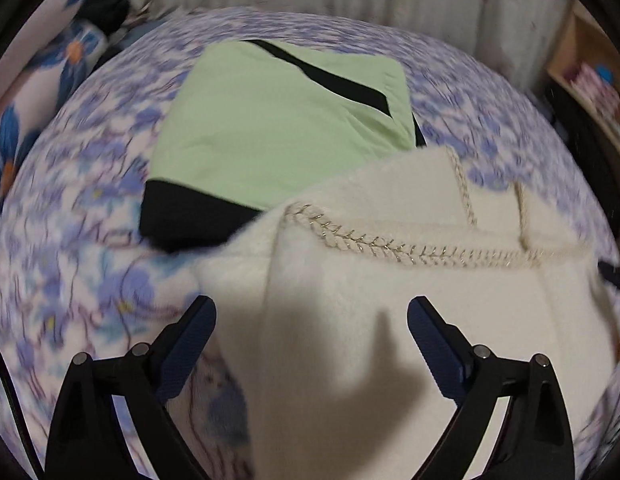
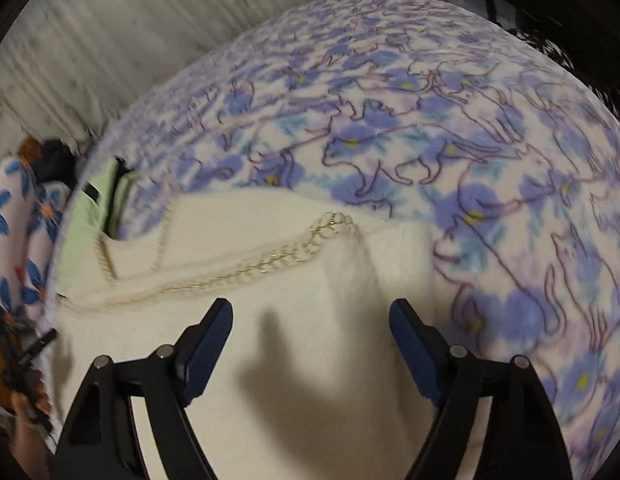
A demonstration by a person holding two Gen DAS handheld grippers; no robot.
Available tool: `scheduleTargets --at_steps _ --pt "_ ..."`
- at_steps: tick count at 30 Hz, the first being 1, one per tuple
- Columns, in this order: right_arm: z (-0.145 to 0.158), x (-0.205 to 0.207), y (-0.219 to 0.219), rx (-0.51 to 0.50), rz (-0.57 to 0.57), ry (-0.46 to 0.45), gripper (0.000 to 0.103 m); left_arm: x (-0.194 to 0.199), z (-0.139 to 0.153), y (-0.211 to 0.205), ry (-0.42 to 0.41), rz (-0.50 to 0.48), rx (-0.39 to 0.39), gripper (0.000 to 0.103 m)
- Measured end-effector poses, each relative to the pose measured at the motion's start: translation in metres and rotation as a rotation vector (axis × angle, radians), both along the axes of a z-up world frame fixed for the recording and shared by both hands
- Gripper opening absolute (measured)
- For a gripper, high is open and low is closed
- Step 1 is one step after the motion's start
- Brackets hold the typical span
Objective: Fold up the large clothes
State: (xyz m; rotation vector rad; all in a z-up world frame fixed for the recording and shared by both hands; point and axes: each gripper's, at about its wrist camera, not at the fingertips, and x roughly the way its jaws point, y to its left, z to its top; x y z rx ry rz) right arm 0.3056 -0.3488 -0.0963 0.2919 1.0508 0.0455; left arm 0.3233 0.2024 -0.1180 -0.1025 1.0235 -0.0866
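A: Where is the cream garment [image 1: 390, 300]?

B: It lies on the flowered blanket [image 1: 82, 248] that covers the bed, at the near edge, with its braided trim [image 1: 390, 248] running across it. Its far corner overlaps the folded green garment [image 1: 270, 120], which sits further in toward the blanket's far edge.

A: And the left gripper [image 1: 312, 322]?

B: Its fingers are spread wide and released, one over the blanket, the other over the cream cloth, gripping nothing.

A: The right gripper [image 2: 310, 326]?

B: Likewise spread apart above the cream garment [image 2: 290, 360], holding nothing. The trim [image 2: 270, 264] lies just beyond its tips, and the blanket [image 2: 510, 160] stretches to the right edge.
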Motion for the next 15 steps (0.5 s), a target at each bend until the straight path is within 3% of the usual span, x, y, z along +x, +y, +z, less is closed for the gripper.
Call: scheduleTargets --at_steps 2,4,5,6,7,9,12,15 --pt "-0.008 0.011 0.003 -0.042 0.026 0.018 0.074 0.006 -0.004 -0.006 0.008 -0.034 0.035 0.092" --pt "-0.016 0.019 0.007 -0.070 0.040 0.042 0.059 0.015 -0.013 -0.012 0.030 -0.068 0.072 0.080" --pt "-0.018 0.021 0.011 -0.091 0.048 0.037 0.056 0.018 -0.015 -0.015 0.034 -0.082 0.078 0.069" --pt "-0.018 0.021 0.015 -0.108 0.054 0.027 0.046 0.020 -0.017 -0.017 0.029 -0.104 0.061 0.049" --pt "-0.018 0.021 0.019 -0.131 0.062 0.019 0.030 0.020 -0.015 -0.019 0.016 -0.110 0.055 0.040" --pt "-0.014 0.016 0.027 -0.197 0.061 -0.005 0.011 0.019 -0.012 -0.022 -0.013 -0.080 0.114 0.007" --pt "0.003 0.003 0.030 -0.249 0.036 -0.089 0.007 0.011 0.000 -0.022 -0.074 -0.052 0.141 0.006" --pt "0.028 -0.007 0.022 -0.210 -0.010 -0.175 0.007 0.004 0.023 -0.015 -0.134 0.002 0.121 0.006"
